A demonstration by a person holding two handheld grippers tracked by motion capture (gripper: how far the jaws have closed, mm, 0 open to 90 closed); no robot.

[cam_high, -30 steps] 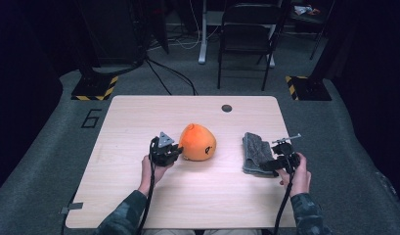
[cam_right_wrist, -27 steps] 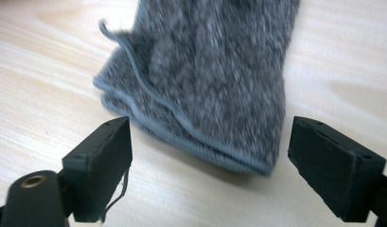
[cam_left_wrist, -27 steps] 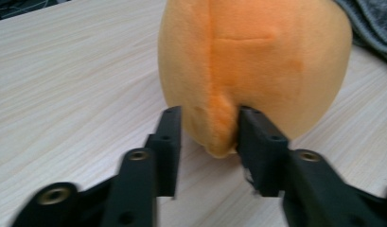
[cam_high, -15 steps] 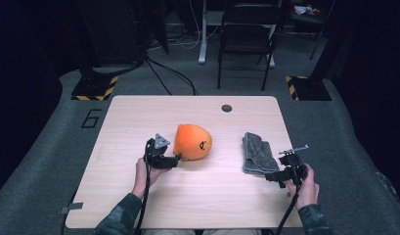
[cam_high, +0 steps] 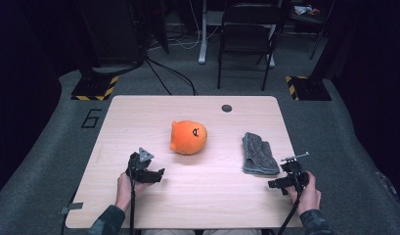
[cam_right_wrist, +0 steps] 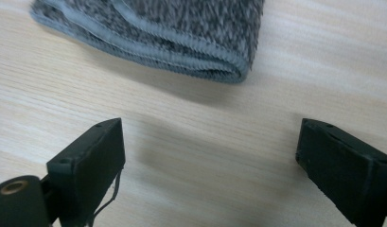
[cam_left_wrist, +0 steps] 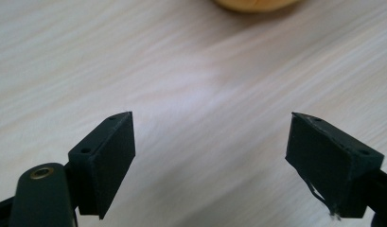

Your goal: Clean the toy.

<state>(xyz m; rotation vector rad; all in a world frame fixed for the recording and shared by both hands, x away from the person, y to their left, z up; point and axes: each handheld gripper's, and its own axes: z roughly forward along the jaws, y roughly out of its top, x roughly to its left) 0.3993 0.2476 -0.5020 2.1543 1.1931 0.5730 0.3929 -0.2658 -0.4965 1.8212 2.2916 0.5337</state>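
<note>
Now that both hands have drawn back toward six o'clock, left tongs (cam_high: 161, 172) just opened wide, right tongs (cam_high: 271, 184) gaping, nothing held. Orange plush toy (cam_high: 188, 137) released mid-counter (cam_high: 139, 117), folded grey towel (cam_high: 258, 152) at its three o'clock. Looks like placement done.

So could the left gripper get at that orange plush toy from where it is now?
Probably yes. The left gripper is open and holds nothing, and bare table lies between it and the orange plush toy.
</note>
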